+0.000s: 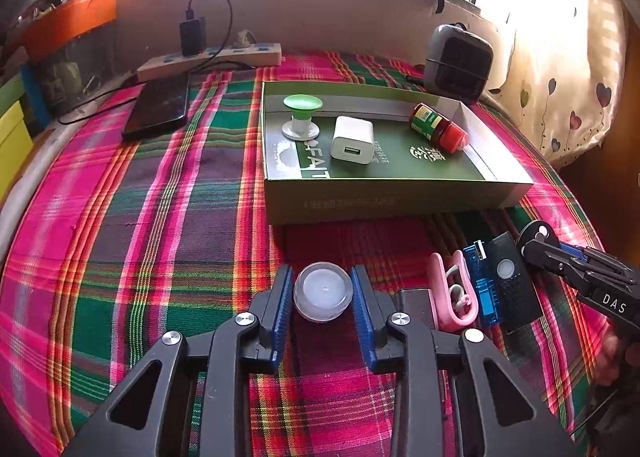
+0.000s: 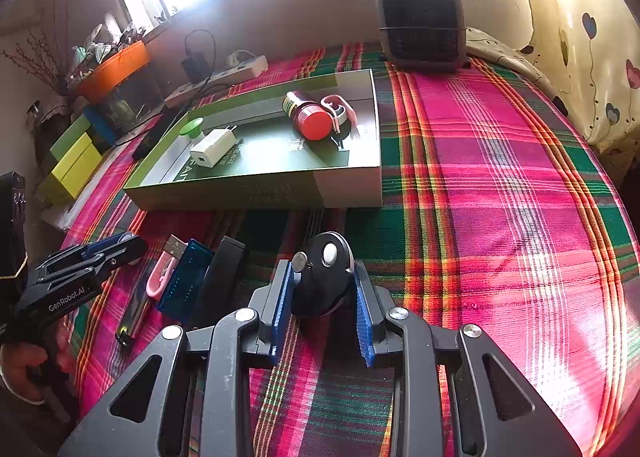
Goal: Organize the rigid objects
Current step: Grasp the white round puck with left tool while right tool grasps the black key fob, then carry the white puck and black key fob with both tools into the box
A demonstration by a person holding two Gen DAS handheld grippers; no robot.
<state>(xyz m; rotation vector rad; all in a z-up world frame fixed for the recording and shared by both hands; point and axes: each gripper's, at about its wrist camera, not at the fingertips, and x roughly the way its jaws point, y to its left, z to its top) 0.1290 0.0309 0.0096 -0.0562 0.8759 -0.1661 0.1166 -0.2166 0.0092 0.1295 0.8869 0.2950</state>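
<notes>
A small round clear-lidded jar [image 1: 323, 297] is clamped between the blue pads of the left gripper [image 1: 322, 289] on the plaid cloth [image 1: 160, 217], just before the green box [image 1: 400, 201]. A black oval key fob [image 2: 323, 277] is gripped by the right gripper [image 2: 323, 289], beside the blue USB stick [image 2: 186, 281].

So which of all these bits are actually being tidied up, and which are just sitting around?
Part of the job:
green box
white charger
red-capped bottle
green suction cup
clear round lid in left gripper
black remote in right gripper

Just lying about:
phone
power strip
small heater
</notes>
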